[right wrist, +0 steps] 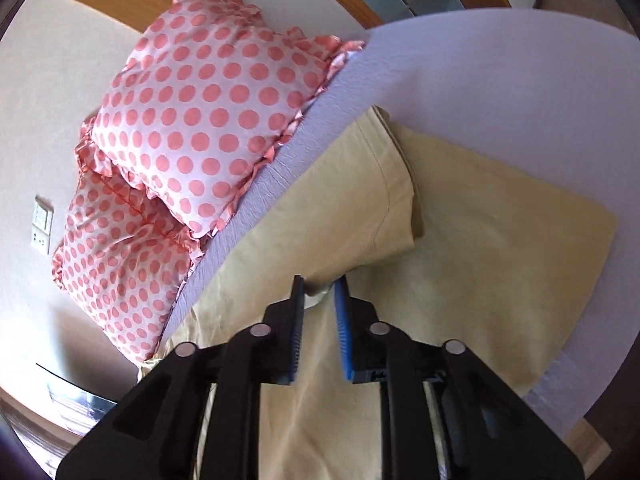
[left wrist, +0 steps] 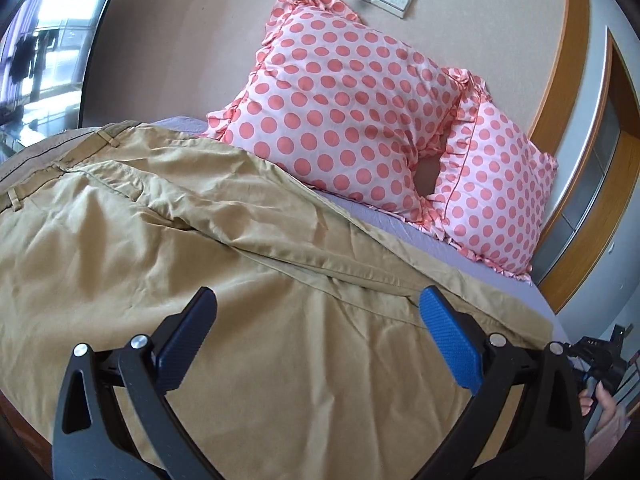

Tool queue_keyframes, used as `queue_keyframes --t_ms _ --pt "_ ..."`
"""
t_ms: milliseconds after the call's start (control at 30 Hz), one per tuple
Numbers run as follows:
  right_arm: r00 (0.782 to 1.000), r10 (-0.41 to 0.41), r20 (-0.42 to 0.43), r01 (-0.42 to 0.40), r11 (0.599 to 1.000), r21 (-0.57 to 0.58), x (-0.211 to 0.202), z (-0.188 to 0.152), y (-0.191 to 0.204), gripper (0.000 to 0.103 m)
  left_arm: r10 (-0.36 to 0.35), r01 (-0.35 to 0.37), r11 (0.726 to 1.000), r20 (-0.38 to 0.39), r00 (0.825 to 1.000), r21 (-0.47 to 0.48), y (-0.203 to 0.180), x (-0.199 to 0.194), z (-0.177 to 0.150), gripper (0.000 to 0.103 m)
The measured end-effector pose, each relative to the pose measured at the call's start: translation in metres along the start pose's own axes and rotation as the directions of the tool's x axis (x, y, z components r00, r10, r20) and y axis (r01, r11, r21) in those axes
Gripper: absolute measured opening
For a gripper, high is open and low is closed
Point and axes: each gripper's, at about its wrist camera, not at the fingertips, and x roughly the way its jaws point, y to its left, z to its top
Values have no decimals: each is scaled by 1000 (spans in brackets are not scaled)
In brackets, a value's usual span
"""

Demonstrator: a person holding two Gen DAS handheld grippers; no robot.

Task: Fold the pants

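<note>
Folding tan pants (left wrist: 168, 248) on a bed (right wrist: 500, 92).
Left gripper (left wrist: 318, 308) spread wide above cloth at lower frame; right gripper (right wrist: 320, 286) pinches a leg fold, likely to lift it.

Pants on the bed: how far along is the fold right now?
Early. Done: the pants lie spread on the bed, one leg apparently already lying over the other. In hand: the right claw is nearly closed around a raised bit of leg fabric; a firm grip isn't clear. The left claw hovers wide open over the cloth, holding nothing. Left: fold the legs toward the waistband.
</note>
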Motion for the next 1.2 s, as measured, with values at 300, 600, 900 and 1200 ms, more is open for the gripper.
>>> queue_keyframes --t_ms 300,600,900,1200 --pt "999 42 16 -43 998 41 30 3 -5 12 -74 75 996 11 997 -58 22 -6 7 101" --pt "939 250 235 -245 968 -51 -39 8 -17 2 -110 95 975 -68 992 -202 55 33 69 100" --pt "939 263 223 -267 964 -15 -39 3 -36 2 136 -198 949 -250 959 -244 85 147 139 92" --pt "934 265 240 -259 964 -55 -48 3 -34 2 137 -224 935 -303 943 -274 108 158 142 6"
